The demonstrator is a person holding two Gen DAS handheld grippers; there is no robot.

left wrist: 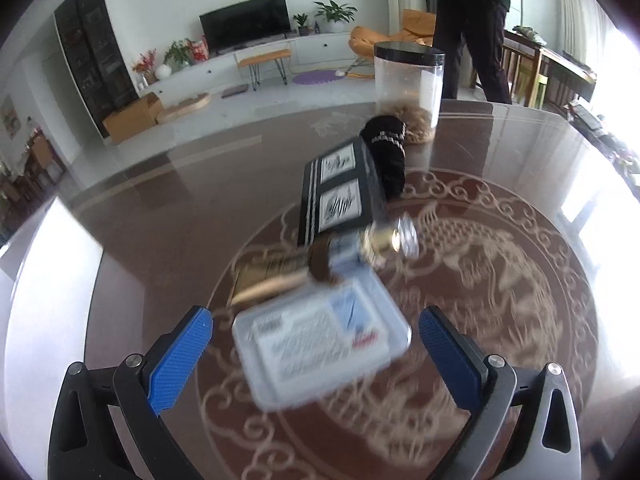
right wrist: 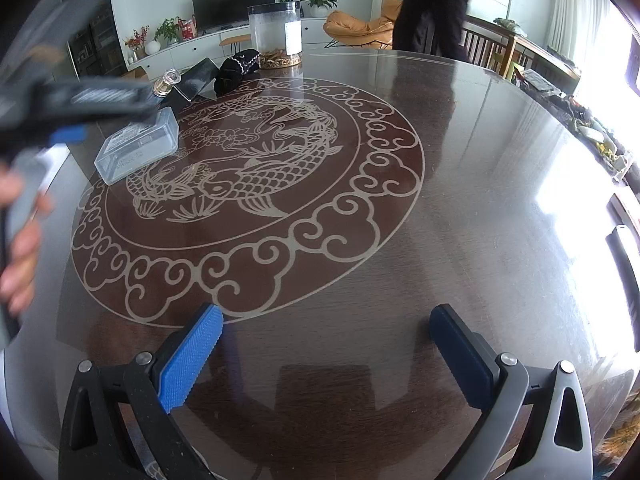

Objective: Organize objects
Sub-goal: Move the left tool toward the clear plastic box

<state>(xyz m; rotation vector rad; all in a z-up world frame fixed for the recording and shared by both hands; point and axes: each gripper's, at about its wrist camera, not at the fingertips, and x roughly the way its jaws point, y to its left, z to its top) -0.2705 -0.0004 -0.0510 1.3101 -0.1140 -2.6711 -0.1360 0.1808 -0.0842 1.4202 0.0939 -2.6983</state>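
Note:
A clear plastic box with a printed label lies on the round table, between and just ahead of my open left gripper; nothing is held. It also shows in the right wrist view. Behind it lie a small glass bottle with a brown cap, a black box with two pictures, a black pouch and a clear jar with a black lid. My right gripper is open and empty over bare table, far from the objects. The left gripper appears blurred at the left there.
The round glass-topped table has a carved fish pattern. A person in dark clothes stands beyond its far edge. Wooden chairs stand at the right. Clutter lies along the right rim.

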